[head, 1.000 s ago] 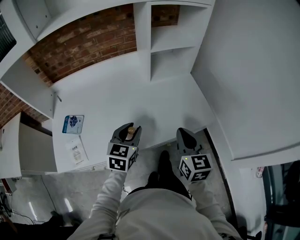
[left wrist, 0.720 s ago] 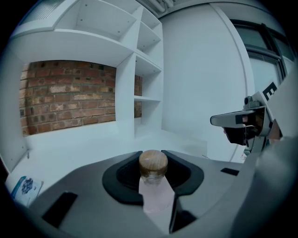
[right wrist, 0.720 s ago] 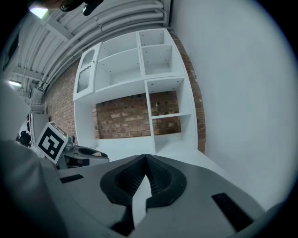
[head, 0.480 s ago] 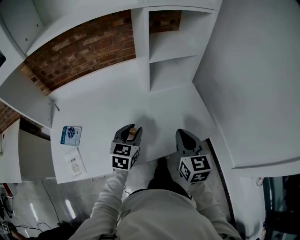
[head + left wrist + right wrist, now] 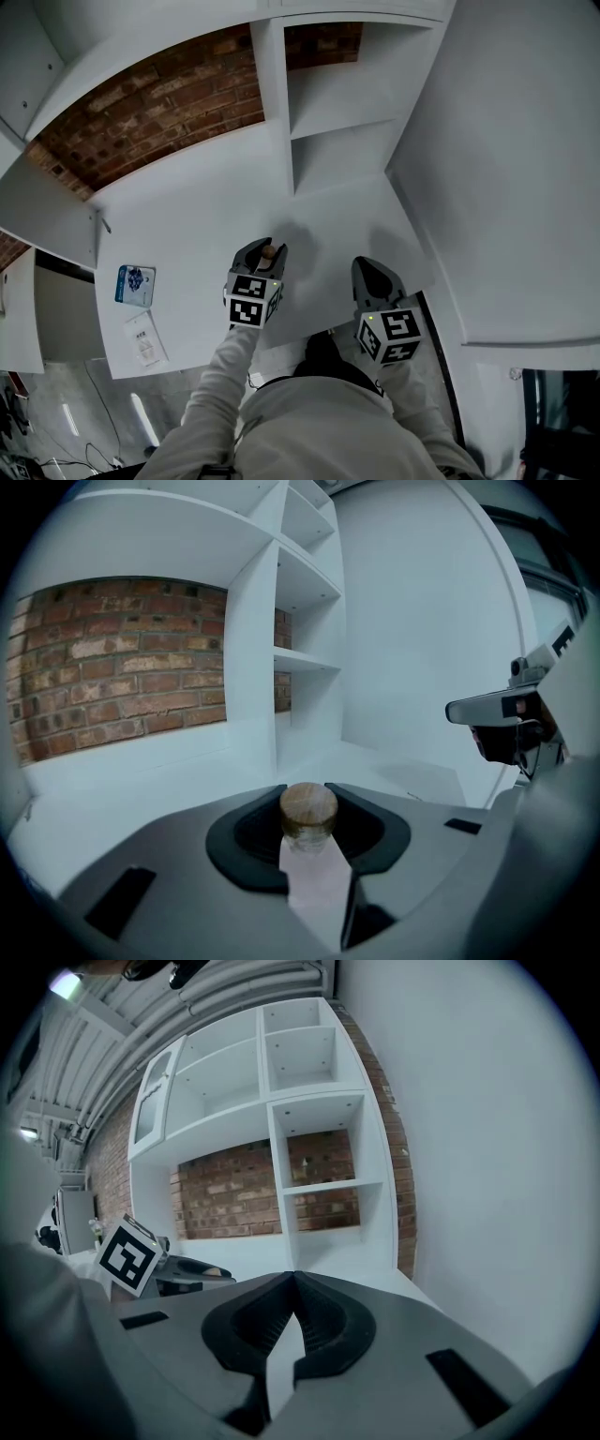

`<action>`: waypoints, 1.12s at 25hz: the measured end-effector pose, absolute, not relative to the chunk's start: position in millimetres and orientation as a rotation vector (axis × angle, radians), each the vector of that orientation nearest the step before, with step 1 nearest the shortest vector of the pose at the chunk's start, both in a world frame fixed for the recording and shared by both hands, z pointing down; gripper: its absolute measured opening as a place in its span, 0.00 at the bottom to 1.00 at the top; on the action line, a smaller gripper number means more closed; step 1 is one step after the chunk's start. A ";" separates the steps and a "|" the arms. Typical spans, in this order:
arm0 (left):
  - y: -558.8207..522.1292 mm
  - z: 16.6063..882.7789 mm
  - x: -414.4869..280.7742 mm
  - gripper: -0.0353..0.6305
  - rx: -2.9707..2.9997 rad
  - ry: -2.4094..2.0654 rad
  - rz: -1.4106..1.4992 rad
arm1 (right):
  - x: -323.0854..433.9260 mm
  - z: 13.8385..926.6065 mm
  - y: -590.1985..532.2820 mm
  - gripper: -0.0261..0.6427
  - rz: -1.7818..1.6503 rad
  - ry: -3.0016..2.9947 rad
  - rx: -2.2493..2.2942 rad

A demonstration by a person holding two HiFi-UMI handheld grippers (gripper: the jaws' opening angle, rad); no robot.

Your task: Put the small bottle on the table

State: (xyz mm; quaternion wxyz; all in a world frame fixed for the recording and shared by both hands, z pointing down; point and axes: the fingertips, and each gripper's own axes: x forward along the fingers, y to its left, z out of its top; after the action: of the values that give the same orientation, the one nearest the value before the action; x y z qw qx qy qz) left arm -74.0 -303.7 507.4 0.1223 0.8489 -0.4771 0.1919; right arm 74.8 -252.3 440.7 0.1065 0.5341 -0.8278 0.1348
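Note:
A small clear bottle (image 5: 309, 822) with a wooden cap (image 5: 268, 251) sits upright between the jaws of my left gripper (image 5: 263, 251), which is shut on it. The gripper holds it over the white table (image 5: 187, 216), near the middle of the front part. Whether the bottle's base touches the table is hidden. My right gripper (image 5: 372, 272) hovers at the table's front right edge, its jaws closed together with nothing between them (image 5: 291, 1312). In the right gripper view the left gripper (image 5: 178, 1272) shows at the left.
White shelving (image 5: 328, 103) stands at the back right of the table against a brick wall (image 5: 159, 103). A blue card (image 5: 135, 284) and a white leaflet (image 5: 145, 339) lie at the table's left front. A white wall (image 5: 506, 159) bounds the right side.
The left gripper with the bottle has moved a little forward over the table. The view has shifted forward too. The right gripper keeps its place.

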 end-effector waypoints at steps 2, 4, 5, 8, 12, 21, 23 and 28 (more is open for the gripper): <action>-316.8 512.1 -72.8 0.26 2.474 -1.401 0.569 | 76.2 441.9 -259.6 0.08 0.401 -2.437 1.568; -329.3 517.3 -72.7 0.26 2.470 -1.412 0.576 | 77.9 442.5 -266.0 0.08 0.404 -2.434 1.566; -335.3 519.4 -72.1 0.26 2.469 -1.414 0.578 | 79.0 442.7 -269.2 0.08 0.405 -2.432 1.567; -353.5 523.5 -69.5 0.26 2.466 -1.419 0.584 | 82.4 442.7 -278.9 0.08 0.409 -2.423 1.575; -375.2 526.3 -61.6 0.26 2.471 -1.413 0.592 | 83.9 444.4 -286.3 0.08 0.418 -2.422 1.573; -415.2 536.9 -51.0 0.26 2.473 -1.423 0.601 | 90.9 450.4 -296.8 0.08 0.446 -2.407 1.574; -421.6 537.3 -50.5 0.26 2.462 -1.430 0.592 | 93.4 451.5 -298.3 0.08 0.448 -2.403 1.576; -434.6 538.5 -50.7 0.26 2.450 -1.439 0.565 | 98.2 454.7 -300.9 0.08 0.456 -2.396 1.582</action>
State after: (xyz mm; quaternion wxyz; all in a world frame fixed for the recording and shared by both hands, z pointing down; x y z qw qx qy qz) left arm -50.7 -434.6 538.5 0.1219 0.8394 -0.4930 0.1936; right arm 98.2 -300.9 454.7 0.1172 0.5404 -0.8185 0.1557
